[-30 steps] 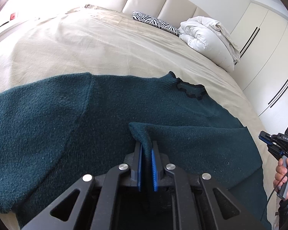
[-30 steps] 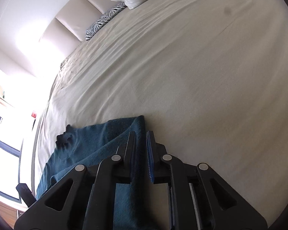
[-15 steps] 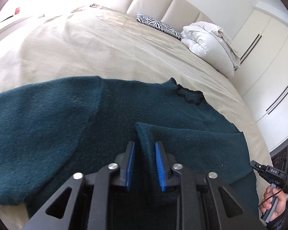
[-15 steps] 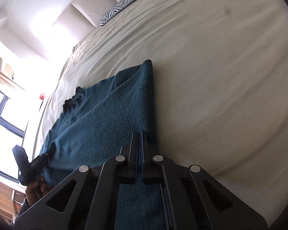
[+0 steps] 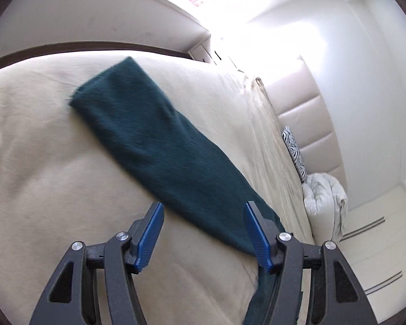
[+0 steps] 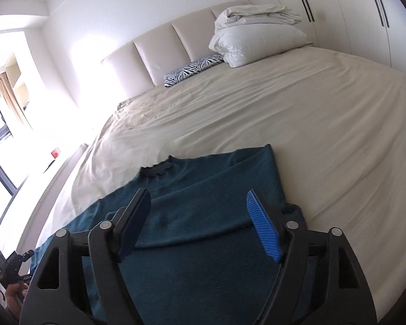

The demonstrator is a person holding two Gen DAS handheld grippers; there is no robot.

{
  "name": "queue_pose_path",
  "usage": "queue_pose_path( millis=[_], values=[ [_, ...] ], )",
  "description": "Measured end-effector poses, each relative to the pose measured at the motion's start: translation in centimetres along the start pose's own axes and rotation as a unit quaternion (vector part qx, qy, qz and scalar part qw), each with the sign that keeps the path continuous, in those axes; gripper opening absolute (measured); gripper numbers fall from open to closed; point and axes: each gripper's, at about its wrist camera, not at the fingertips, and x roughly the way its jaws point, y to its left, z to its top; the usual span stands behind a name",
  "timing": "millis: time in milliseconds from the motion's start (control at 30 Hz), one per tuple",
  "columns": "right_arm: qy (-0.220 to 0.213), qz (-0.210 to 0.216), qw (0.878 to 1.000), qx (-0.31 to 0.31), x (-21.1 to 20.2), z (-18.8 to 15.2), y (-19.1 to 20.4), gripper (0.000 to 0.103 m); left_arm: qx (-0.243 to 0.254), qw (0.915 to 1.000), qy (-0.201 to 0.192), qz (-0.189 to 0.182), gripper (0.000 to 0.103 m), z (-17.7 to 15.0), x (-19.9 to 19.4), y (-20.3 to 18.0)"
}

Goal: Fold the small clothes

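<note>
Both grippers, left (image 5: pixel 203 233) and right (image 6: pixel 200 216), are opening, nothing between their pads. Dark teal knitted sweater (image 6: pixel 203 189) lies near the beige bed sheet's (image 6: pixel 311 113) edge, its lower part cut off behind the right gripper.

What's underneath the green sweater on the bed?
The sweater lies flat on the beige sheet, one sleeve folded over its body. Whatever lies beneath the knit is covered.

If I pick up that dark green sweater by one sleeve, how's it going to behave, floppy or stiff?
Probably floppy: the sweater lies flat on the bed sheet with soft folds, and its sleeve follows the sheet's contour. Its fuzzy knit looks thick, so likely grippy rather than slippery, with some weight. Lifted by one end, the rest would likely hang and drag.
</note>
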Motion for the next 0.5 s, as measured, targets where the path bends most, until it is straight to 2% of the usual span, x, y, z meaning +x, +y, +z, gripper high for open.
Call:
queue_pose_path(
  millis=[100,200,367,500],
  values=[
    [0.026,0.030,0.999,-0.004,0.1,-0.9,3.5,0.077,-0.049,0.9985,-0.017,-0.015,0.065,1.5,-1.3,2.8],
    [0.042,0.047,0.998,0.001,-0.3,-2.0,5.9,0.077,-0.087,0.9955,-0.020,-0.030,0.065,2.2,-1.0,4.3],
    [0.058,0.064,0.996,0.015,-1.2,-3.2,7.0,0.077,-0.139,0.9883,-0.039,-0.048,0.065,3.3,0.1,5.7],
    [0.065,0.068,0.995,0.023,-1.2,-3.8,7.1,0.078,-0.217,0.9711,-0.067,-0.073,0.061,4.6,1.1,7.9]
  ],
)
